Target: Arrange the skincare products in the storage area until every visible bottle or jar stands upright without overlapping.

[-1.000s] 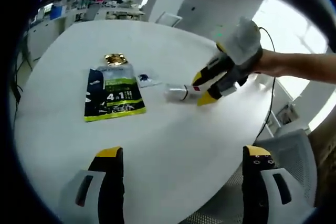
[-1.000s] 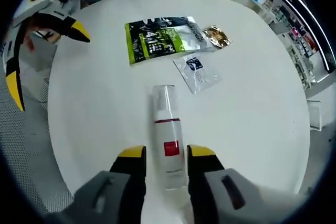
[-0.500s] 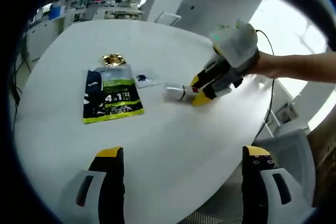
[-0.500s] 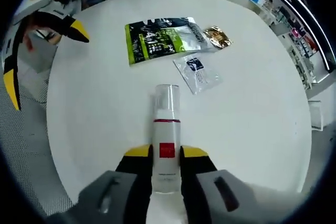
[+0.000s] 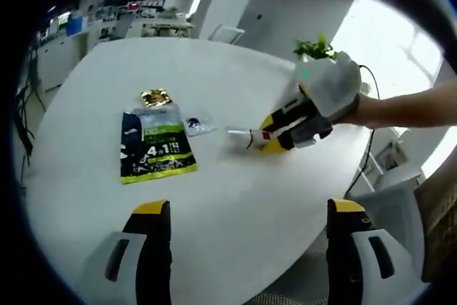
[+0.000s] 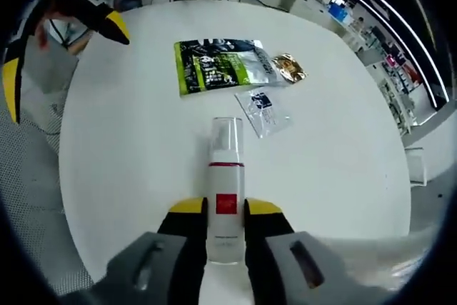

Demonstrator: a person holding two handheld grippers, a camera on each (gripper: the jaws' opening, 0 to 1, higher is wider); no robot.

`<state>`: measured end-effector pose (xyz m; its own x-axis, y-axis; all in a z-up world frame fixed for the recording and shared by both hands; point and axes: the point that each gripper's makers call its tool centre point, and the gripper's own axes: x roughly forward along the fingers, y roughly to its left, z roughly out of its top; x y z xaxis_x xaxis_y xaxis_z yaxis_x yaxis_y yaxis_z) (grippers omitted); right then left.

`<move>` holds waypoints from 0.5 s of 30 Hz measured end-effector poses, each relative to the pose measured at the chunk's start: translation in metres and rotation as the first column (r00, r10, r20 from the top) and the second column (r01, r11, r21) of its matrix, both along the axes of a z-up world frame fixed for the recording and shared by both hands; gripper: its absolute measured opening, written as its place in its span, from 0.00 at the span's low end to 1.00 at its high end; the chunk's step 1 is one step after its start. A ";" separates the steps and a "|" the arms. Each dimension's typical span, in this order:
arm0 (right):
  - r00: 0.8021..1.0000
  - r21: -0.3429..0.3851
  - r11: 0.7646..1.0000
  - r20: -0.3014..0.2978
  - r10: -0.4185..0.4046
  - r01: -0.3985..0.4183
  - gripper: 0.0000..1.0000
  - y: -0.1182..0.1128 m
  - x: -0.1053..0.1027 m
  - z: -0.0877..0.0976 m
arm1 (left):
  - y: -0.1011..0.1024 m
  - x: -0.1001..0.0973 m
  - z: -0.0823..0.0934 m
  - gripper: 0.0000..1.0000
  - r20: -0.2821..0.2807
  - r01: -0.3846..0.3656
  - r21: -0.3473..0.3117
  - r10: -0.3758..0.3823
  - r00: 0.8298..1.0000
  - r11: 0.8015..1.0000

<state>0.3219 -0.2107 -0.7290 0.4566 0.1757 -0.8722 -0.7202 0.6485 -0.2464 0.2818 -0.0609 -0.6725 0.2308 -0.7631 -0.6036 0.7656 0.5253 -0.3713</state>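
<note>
Reading what print there is: the flat black-and-green foil pouch carries a large white "4 in 1" on its green band in the left gripper view; the smaller print on it is too fine to make out. The clear plastic pump bottle has a dark red band at the shoulder and a square red label on its body, the lettering on it unreadable, and a clear cap pointing away from the camera. It lies on its side on the round white table, clamped across its lower body between the yellow-tipped jaws of the right gripper, which press on both sides of it. In the left gripper view the same gripper reaches in from the right, held by a person's bare forearm, with the bottle's cap end sticking out toward the pouch. Beyond the bottle sit a small clear sachet with a dark square print and, just beside the pouch's top edge, a small crinkled gold foil packet. The left gripper hovers over the near table edge, jaws spread wide apart with nothing between them, well apart from the products.
</note>
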 end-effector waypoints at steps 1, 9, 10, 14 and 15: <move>1.000 0.011 1.000 0.018 -0.009 0.009 0.18 0.000 -0.001 0.005 | 0.001 0.001 0.002 0.89 0.004 -0.003 0.000 0.003 1.000 1.000; 0.990 0.099 0.991 0.102 -0.095 0.085 0.18 -0.003 -0.019 0.031 | -0.008 -0.005 0.016 0.86 -0.035 -0.038 -0.072 0.035 0.999 0.997; 0.988 0.108 0.990 0.111 -0.104 0.092 0.18 -0.004 -0.023 0.033 | -0.009 -0.006 0.018 0.86 -0.039 -0.051 -0.087 0.048 0.998 0.995; 0.977 0.152 0.979 0.145 -0.154 0.132 0.18 -0.006 -0.034 0.043 | -0.013 -0.009 0.025 0.85 -0.042 -0.058 -0.102 0.054 0.998 0.993; 0.975 0.159 0.977 0.150 -0.164 0.140 0.18 -0.006 -0.036 0.044 | -0.015 -0.010 0.027 0.85 -0.044 -0.062 -0.110 0.058 0.997 0.992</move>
<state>0.2855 -0.2165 -0.6846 0.6205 0.2135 -0.7546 -0.5689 0.7849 -0.2457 0.2716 -0.0756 -0.6460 0.2553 -0.8113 -0.5259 0.7169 0.5238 -0.4601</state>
